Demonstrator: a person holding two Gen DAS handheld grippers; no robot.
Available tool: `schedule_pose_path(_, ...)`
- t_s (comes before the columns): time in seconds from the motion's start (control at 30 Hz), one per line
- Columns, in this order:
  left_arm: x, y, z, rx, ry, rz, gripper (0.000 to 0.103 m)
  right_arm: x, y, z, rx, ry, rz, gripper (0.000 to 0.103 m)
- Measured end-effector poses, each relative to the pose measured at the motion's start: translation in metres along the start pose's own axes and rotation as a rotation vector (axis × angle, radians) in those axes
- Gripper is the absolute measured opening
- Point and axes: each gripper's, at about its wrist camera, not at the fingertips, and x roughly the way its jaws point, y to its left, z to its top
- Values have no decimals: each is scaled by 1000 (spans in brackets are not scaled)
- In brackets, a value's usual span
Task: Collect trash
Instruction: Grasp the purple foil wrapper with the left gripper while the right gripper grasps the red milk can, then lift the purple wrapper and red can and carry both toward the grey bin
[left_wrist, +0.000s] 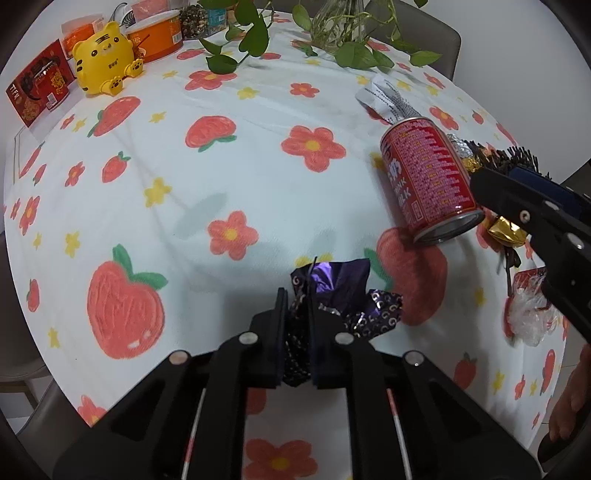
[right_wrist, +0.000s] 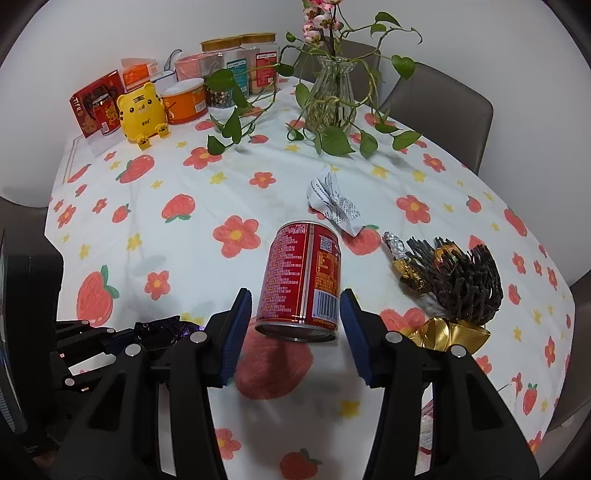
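My left gripper (left_wrist: 297, 295) is shut on a crumpled purple foil wrapper (left_wrist: 343, 288) just above the tablecloth; the wrapper also shows in the right wrist view (right_wrist: 162, 326). My right gripper (right_wrist: 295, 299) is open, its blue pads on either side of a red drink can (right_wrist: 301, 280) lying on its side, not touching it. The can also shows in the left wrist view (left_wrist: 428, 179). A crumpled white printed paper (right_wrist: 332, 201) lies beyond the can. A dark bristly bundle with gold and silver foil (right_wrist: 454, 280) lies to the can's right.
A floral tablecloth (right_wrist: 184, 236) covers the table. A glass vase with trailing vine (right_wrist: 332, 96), a yellow tiger toy (right_wrist: 142, 110), jars and red boxes (right_wrist: 96, 105) stand at the far edge. A clear plastic wrapper (left_wrist: 528, 314) lies near the right. Chairs (right_wrist: 443, 107) stand behind.
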Motion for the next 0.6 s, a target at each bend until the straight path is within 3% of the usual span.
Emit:
schedule_pose_path(0.2,-7,7,21,11,-51,23,8,10,1,10,2,-14,-7,65)
schedule_pose_path(0.6,-5,17,49,35,-103,74,8,64,-1,7,24,58,-48,69)
